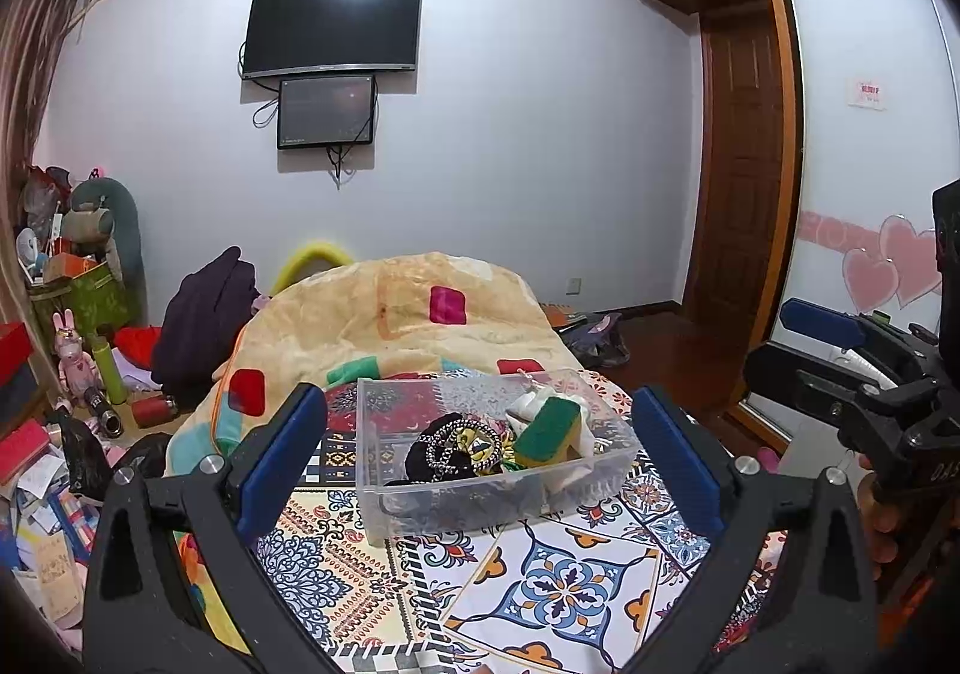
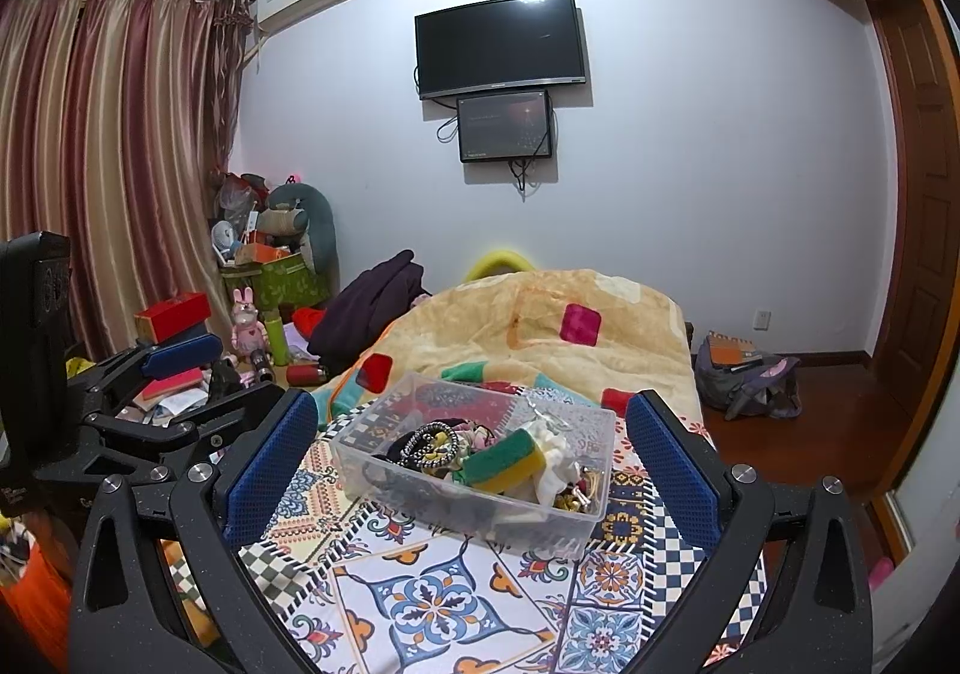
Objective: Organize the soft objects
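A clear plastic bin (image 1: 384, 434) sits on the patterned sheet (image 1: 552, 572) of the bed, and it also shows in the right wrist view (image 2: 384, 434). Inside lie a green-and-yellow sponge (image 1: 549, 428) (image 2: 507, 461), a white cloth (image 1: 528, 404) (image 2: 555, 464) and black hair bands with beaded trim (image 1: 450, 449) (image 2: 423, 446). My left gripper (image 1: 480, 458) is open and empty, its blue pads either side of the bin, held back from it. My right gripper (image 2: 474, 458) is open and empty in the same way. Each gripper shows at the edge of the other's view.
A folded yellow blanket (image 1: 390, 320) lies behind the bin. A dark garment (image 1: 204, 320) is heaped to its left. Boxes, toys and bottles crowd the floor at left (image 1: 78, 374). A backpack (image 2: 744, 380) lies on the wood floor at right.
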